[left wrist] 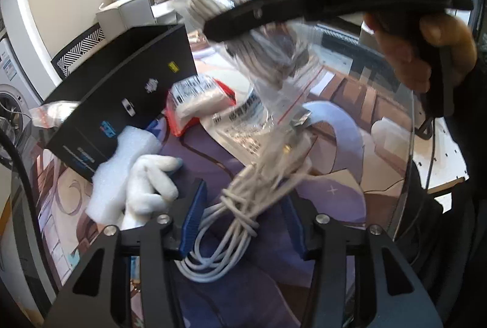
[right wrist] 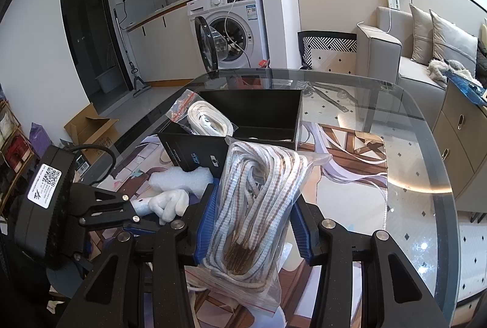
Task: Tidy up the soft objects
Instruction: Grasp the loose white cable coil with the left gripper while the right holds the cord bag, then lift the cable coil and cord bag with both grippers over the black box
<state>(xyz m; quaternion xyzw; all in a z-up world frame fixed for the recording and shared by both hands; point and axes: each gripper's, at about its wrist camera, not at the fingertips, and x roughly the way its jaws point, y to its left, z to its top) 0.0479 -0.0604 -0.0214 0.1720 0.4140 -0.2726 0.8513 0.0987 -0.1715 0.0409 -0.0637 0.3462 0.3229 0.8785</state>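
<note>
My right gripper [right wrist: 254,224] is shut on a clear zip bag of white-and-brown braided rope [right wrist: 258,200], held above the table; the bag also shows in the left wrist view [left wrist: 274,54], hanging from the right gripper's body. My left gripper [left wrist: 243,224] is open over a coil of white cable [left wrist: 231,224] that lies between its blue pads [left wrist: 191,218] on the mat. A black box [right wrist: 258,115] stands open on the glass table, with another bag of white rope [right wrist: 207,118] leaning at its left rim.
A white foam piece [left wrist: 121,172] and a white glove [left wrist: 152,185] lie beside the box [left wrist: 121,90]. Flat packets [left wrist: 197,99] lie on the printed mat [left wrist: 243,291]. The glass table's edge [right wrist: 441,191] curves at the right. A washing machine [right wrist: 228,26] and sofa [right wrist: 420,63] stand beyond.
</note>
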